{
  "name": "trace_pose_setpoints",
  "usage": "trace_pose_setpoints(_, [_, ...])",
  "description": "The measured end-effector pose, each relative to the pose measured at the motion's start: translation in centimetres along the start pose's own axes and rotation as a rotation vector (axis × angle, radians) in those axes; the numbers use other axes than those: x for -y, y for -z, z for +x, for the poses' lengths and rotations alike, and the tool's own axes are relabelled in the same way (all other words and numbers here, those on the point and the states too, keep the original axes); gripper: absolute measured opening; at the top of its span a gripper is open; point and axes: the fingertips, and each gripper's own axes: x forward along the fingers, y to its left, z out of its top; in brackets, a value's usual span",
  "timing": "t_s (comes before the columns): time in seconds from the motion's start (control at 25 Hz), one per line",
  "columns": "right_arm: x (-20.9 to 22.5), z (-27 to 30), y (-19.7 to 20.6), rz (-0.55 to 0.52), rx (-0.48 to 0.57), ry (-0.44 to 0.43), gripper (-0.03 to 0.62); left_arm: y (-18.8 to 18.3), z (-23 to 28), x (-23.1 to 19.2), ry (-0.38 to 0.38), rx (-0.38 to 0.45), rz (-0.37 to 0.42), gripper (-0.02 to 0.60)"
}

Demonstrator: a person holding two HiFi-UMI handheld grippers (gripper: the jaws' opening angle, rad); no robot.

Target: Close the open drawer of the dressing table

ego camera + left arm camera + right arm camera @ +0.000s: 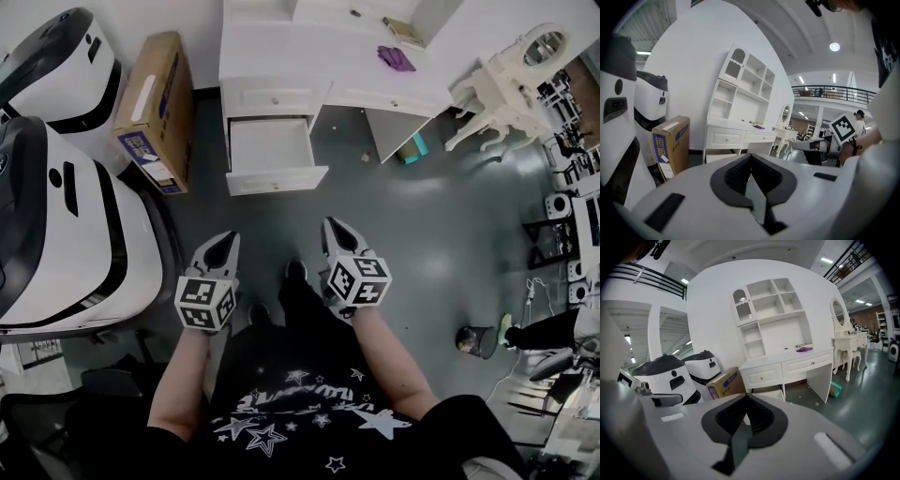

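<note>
The white dressing table (281, 56) stands against the far wall. Its lower left drawer (272, 150) is pulled out, and its inside looks bare. Both grippers hang in the air well short of it, above the grey floor and pointing at the table. My left gripper (217, 246) is shut with nothing between its jaws, a little left of the drawer's line. My right gripper (336, 230) is likewise shut and holds nothing, just right of it. In the left gripper view the drawer (722, 157) peeks over the shut left gripper (750, 157). The right gripper view shows the drawer (766, 392) beyond the right gripper (746, 397).
A cardboard box (155, 108) leans left of the table, beside two large white-and-black machines (66, 216). A purple item (395, 58) lies on the tabletop. A white ornate mirror table (506, 84) stands to the right, with a teal object (412, 150) on the floor.
</note>
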Motion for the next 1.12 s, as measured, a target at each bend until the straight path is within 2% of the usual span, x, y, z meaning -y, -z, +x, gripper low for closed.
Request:
trace_pose_setpoints(0.28, [3.6,4.3,1.0,0.025,0.029,0.081,0.003,0.7,3.7,-2.9,-0.039,-0.020,-0.016,0.009])
trace_pose_setpoints(0.56, [5.7,11.7,4.0,0.026,-0.066,0.067,0.003,1.5,8.1,-6.5,-0.117,-0.052,-0.042,0.009])
trace_pose_setpoints(0.8, [7.2,17.4,7.0,0.027,-0.137,0.074,0.003,3.0,11.8,-8.9,-0.145,-0.089,-0.051,0.009])
trace_pose_setpoints(1.12, [9.4,23.9,13.3,0.022,-0.268,0.077,0.003,8.5,16.6,-11.5,-0.159,-0.188,-0.091,0.009])
